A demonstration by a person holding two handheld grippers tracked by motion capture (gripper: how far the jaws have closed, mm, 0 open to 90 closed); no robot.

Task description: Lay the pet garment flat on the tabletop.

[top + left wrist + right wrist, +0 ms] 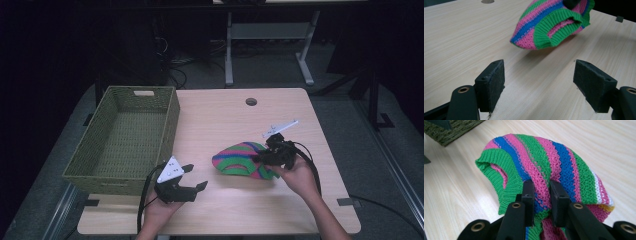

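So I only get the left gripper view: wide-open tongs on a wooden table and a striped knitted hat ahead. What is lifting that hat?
Observer: The right tongs, shut on a fold of the knitted hat.
Operator: Is anything else on the table?
Observer: Yes, a green woven basket stands at the table's left edge, beside the left tongs.
Operator: Anything in it?
Observer: The high view shows nothing inside.

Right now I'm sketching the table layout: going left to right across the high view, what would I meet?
Woven basket → left gripper, jaws open → striped knit hat → right gripper, clamped on the hat.
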